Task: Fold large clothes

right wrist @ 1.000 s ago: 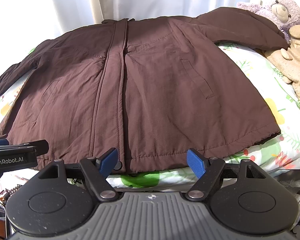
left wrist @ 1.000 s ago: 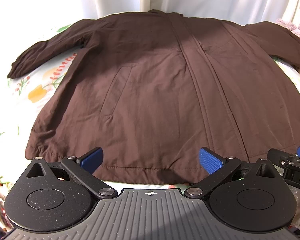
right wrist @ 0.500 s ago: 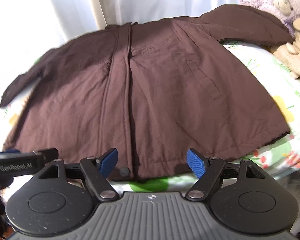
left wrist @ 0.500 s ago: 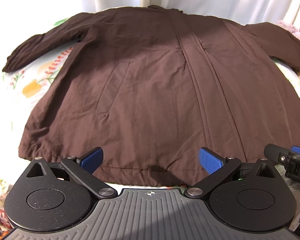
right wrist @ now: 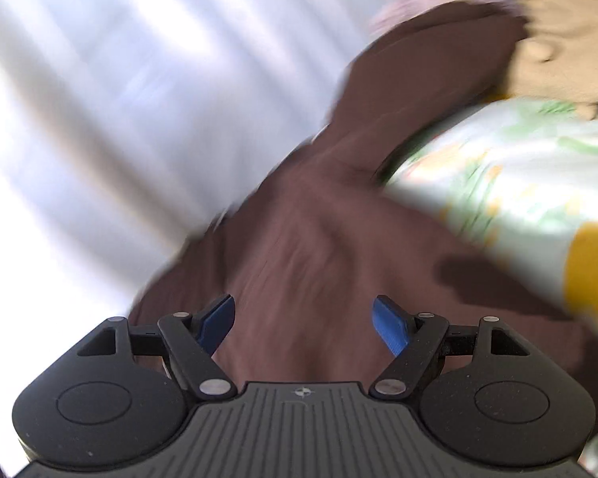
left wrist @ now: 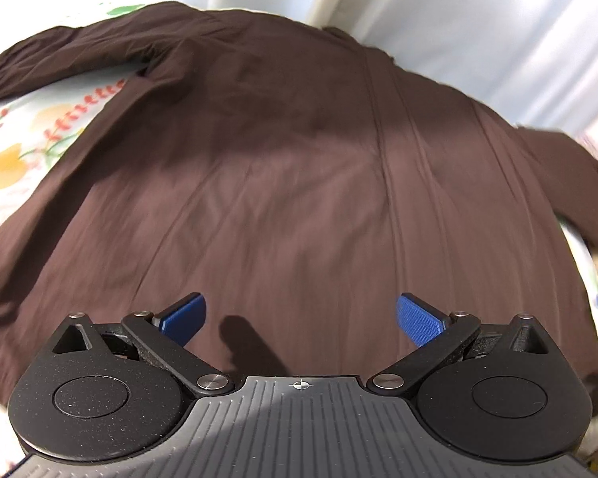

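Note:
A large dark brown jacket (left wrist: 283, 167) lies spread flat, front up, on a floral bed sheet (left wrist: 16, 147). Its left sleeve (left wrist: 59, 59) reaches out to the left. My left gripper (left wrist: 301, 318) is open and empty, hovering over the jacket's lower left panel. In the blurred right wrist view the jacket body (right wrist: 299, 263) fills the middle and its right sleeve (right wrist: 426, 75) runs up to the right. My right gripper (right wrist: 303, 322) is open and empty above the jacket's right side.
White curtains (left wrist: 458, 20) hang behind the bed. A beige stuffed toy (right wrist: 558, 40) lies by the right sleeve's end. The floral sheet (right wrist: 518, 183) shows to the right of the jacket.
Both grippers have moved forward from the hem to over the jacket body. The right gripper has swung fast toward the right sleeve, blurring its view. Both jaws stayed open.

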The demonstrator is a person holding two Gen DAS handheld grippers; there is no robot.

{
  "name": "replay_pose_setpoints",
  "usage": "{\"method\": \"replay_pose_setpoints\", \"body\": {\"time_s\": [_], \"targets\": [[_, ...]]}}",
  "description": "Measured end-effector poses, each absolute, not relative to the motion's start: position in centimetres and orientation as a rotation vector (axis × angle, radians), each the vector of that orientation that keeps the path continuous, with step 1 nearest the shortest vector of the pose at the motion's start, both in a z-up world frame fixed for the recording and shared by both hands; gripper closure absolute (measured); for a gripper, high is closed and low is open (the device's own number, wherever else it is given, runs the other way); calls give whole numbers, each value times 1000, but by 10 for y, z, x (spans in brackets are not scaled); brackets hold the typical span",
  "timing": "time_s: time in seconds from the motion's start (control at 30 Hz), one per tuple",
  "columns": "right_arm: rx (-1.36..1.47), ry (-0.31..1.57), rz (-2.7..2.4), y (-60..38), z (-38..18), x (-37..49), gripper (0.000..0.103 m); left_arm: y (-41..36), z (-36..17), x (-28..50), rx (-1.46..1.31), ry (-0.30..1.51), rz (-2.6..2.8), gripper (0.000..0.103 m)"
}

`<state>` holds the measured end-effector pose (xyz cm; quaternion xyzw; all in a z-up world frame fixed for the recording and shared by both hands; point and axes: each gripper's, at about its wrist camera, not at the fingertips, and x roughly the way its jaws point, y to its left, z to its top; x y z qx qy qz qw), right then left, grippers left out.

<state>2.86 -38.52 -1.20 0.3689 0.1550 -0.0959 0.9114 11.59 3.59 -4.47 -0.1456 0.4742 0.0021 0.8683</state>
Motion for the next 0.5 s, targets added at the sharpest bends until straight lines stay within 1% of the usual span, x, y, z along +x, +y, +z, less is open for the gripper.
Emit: {"method": "replay_pose_setpoints", "body": {"time_s": [0.07,0.23,0.37,0.4,0.43,0.47,0.5], "targets": [[792,228,-320,-434,-7,46,27,40,-56,136,-321,994,25,0],[1010,145,-444,-548,-25,81,27,48,-76,167,-324,957,109,0],[1023,85,-550,-593,-36,107,28,48,-81,182,-319,935,152,0],[1038,78,-558,-598,-39,115,29,48,-82,184,-323,940,155,0],[1065,66,-552,-607,-43,123,35,49,-83,186,-327,938,159,0],[1084,55,-547,-612,-46,129,38,50,-83,185,-338,934,165,0],[1099,44,-549,-613,-48,134,43,51,-82,185,-354,929,170,0]]}}
